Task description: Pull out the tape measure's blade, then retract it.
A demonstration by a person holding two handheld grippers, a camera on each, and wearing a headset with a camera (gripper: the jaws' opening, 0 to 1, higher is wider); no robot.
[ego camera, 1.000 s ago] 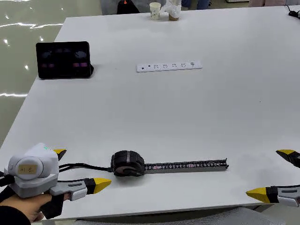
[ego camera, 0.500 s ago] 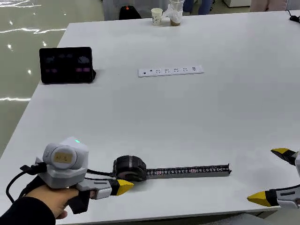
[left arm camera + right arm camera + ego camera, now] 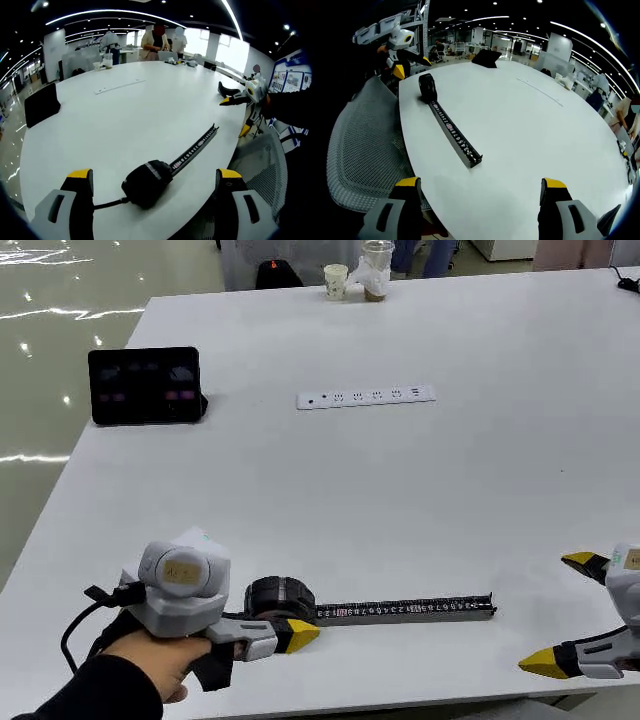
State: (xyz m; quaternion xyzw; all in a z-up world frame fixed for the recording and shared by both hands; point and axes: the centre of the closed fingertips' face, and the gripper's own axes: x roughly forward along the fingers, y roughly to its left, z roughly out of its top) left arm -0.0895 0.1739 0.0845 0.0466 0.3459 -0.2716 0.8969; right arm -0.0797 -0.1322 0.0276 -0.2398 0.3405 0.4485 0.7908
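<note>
Framing the tape measure (image 3: 278, 596) case between wide-open left gripper (image 3: 153, 175) jaws, gripped nothing; found blade (image 3: 405, 608) stretched rightward toward right gripper (image 3: 557, 612), also open, empty, well apart.

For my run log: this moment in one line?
left tool: open at tape measure | blade: out on table | right tool: open, apart

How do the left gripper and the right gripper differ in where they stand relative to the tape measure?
The left gripper has its jaws on either side of the tape measure's case; the right gripper has only table between its jaws. The left gripper is at the case end; the right gripper sits beyond the blade's hooked tip, clear of it. Both are open, with yellow-tipped jaws.
</note>
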